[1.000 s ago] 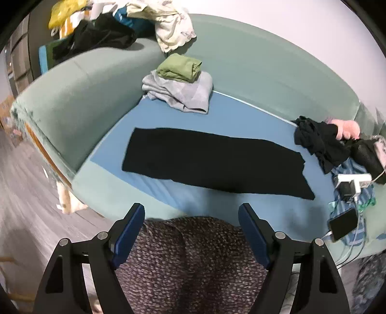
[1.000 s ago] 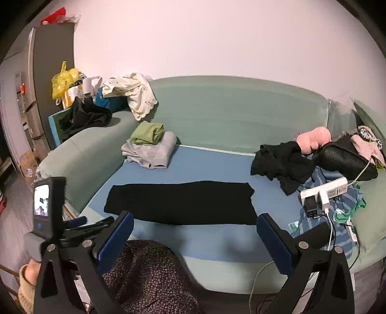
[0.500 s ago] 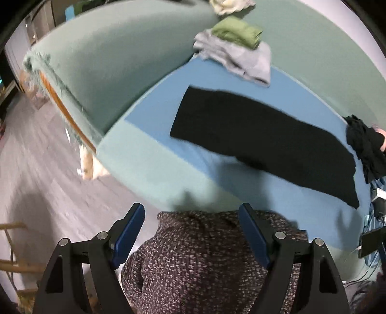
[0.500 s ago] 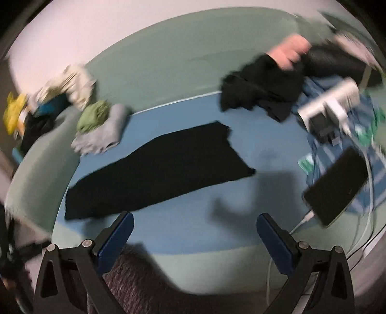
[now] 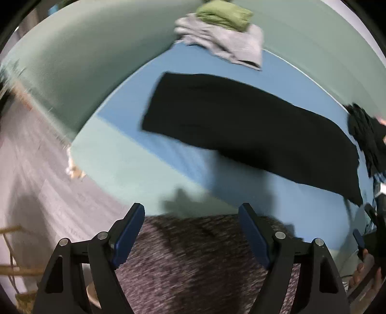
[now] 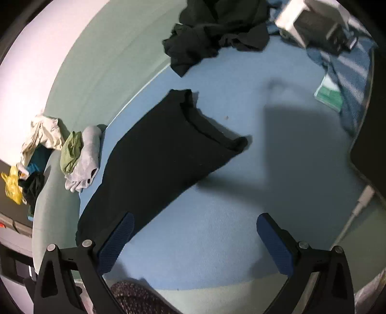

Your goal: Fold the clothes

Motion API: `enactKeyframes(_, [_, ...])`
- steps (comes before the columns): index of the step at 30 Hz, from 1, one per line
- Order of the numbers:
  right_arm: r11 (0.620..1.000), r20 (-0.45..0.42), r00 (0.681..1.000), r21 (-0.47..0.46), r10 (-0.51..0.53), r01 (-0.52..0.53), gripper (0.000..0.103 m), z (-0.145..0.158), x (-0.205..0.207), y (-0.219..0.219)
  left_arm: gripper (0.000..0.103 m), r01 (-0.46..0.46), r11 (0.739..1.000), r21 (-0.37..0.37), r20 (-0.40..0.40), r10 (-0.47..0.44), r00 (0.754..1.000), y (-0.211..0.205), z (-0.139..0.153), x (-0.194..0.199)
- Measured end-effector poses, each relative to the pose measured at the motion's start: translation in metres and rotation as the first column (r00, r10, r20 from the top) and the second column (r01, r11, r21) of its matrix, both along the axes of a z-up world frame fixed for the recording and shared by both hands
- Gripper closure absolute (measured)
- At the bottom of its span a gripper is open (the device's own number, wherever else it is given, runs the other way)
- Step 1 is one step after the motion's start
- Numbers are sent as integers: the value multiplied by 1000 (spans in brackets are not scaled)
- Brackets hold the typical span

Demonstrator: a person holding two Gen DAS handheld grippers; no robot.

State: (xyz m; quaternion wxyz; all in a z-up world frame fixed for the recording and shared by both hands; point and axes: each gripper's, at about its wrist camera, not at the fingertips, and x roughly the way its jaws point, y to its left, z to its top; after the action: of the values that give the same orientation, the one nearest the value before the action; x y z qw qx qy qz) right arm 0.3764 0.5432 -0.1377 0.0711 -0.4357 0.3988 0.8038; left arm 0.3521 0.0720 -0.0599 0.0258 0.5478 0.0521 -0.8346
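Ahead of your left claw (image 5: 191,231), the black garment (image 5: 241,128) lies flat on the blue sofa seat (image 5: 149,96), long and narrow, with its near edge beyond your knee in speckled fabric (image 5: 193,260), which fills the gap between the open fingers. Nothing is gripped there. Past the garment's far left end sits a folded pile: a green piece (image 5: 224,14) on a grey one (image 5: 224,43). A crumpled black heap (image 5: 366,135) lies off its right end.

Your right claw (image 6: 193,241) is also spread wide and empty, over bare blue seat, with the garment's collar end (image 6: 207,125) ahead and its body running back under the left finger. A dark heap (image 6: 217,31), a white power strip (image 6: 311,21) and a striped blue cloth (image 6: 347,79) lie beyond to the right; a white cable (image 6: 361,203) runs near the right finger.

Since a second ago both claws have dropped and tipped down toward the seat; the right view has rolled strongly. The garment lies as it did.
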Motion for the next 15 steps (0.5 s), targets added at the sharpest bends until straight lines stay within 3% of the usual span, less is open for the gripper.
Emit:
enactKeyframes(3, [997,5,999,-75,-32,32,0,-15,0,3,23,61,998,-20,-44,-62,997,27,1,-8])
enactKeyframes(8, [999,-67,998,-34,11,-13,0,-20,8,-4,23,146,978,-150,-95,-161,982,66,-16,-11])
enactKeyframes(9, [999,-71,996,5,45,-44,0,-19,8,-8,23,148,972,-181,-96,-167,981,69,-22,-11])
enactKeyframes(11, [986,-57,991,123,124,-117,0,-17,6,-23,23,115,983,-145,-70,-126,990,56,-34,-14])
enactKeyframes(15, [892,17,976,404,216,-205,0,-15,2,-62,23,-7,1000,-13,-73,6,997,11,-42,-20])
